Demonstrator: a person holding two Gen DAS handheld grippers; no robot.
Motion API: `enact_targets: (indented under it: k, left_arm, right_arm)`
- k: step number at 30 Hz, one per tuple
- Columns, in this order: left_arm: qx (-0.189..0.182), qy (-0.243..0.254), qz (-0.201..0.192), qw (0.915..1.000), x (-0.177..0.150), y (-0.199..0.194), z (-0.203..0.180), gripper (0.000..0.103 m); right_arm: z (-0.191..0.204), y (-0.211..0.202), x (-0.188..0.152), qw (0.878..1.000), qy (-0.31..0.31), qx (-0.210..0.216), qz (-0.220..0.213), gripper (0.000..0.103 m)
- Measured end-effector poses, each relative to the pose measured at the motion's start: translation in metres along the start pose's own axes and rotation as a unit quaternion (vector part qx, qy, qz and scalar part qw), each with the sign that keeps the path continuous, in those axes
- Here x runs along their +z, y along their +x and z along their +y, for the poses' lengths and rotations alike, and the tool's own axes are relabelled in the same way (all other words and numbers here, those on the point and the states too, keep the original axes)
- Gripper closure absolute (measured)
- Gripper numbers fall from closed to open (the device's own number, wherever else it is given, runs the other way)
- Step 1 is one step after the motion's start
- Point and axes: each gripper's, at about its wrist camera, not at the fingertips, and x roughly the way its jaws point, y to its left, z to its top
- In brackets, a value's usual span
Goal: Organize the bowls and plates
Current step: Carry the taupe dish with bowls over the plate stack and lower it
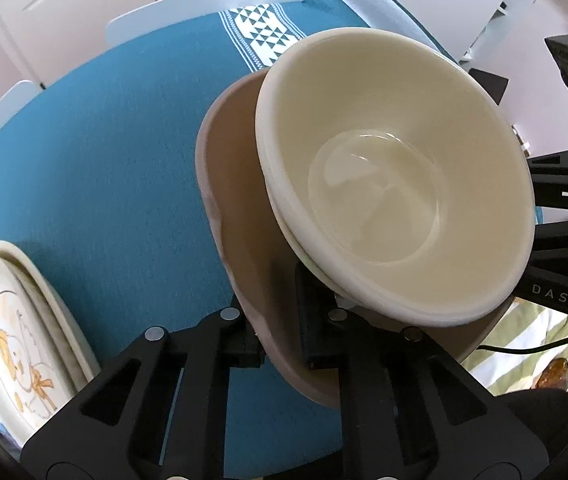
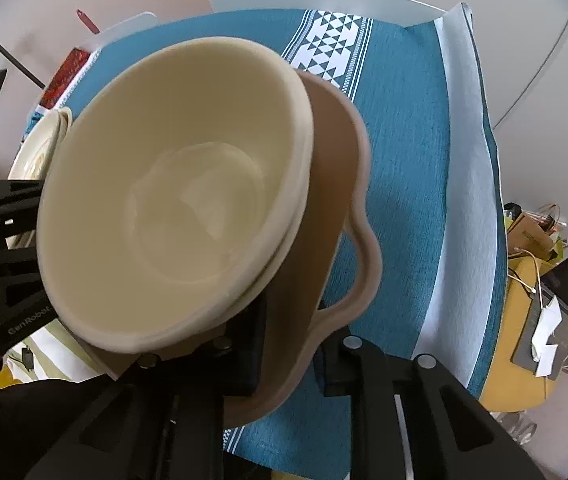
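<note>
Looking along the left gripper (image 1: 281, 344), the left wrist view shows its two black fingers closed on the near rim of a brown bowl (image 1: 235, 200) with a wavy edge, one finger outside the wall and the other inside. Nested in that bowl, tilted toward the camera, sit cream bowls (image 1: 384, 184); two stacked rims are visible at their lower edge. The stack hangs above a teal tablecloth (image 1: 115, 168) with a white patterned band. At the lower left, on the cloth, lies a pile of cream plates (image 1: 15, 332), the top one printed with a yellow cartoon figure. The right gripper's black body (image 1: 564, 240) enters from the right edge, level with the cream rim.

From the right wrist view, the right gripper (image 2: 288, 364) grips the opposite side of the brown bowl (image 2: 336, 184): its left finger is inside, under the cream bowls (image 2: 187, 200), and its right finger is outside the wavy wall. The left gripper's body (image 2: 7, 248) appears at the left edge. Behind the bowls, the plates (image 2: 39, 148) peek out at the left on the tablecloth (image 2: 404, 152). A yellow side table (image 2: 524, 320) cluttered with cables and papers stands to the right, beyond the table's edge.
</note>
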Motion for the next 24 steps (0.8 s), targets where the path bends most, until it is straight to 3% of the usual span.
enact_targets:
  k: [14,24]
  left_arm:
    - [0.021,0.008,-0.029,0.9993,0.007,-0.013,-0.005,0.095]
    - [0.041,-0.008,-0.044,0.9982,0.011,-0.031,-0.002,0.095]
  right_arm:
    - [-0.006,-0.005,-0.011,1.0,-0.004,0.008,-0.014,0.09]
    - [-0.005,-0.026,0.005,0.999,-0.024,0.0,-0.032,0.09]
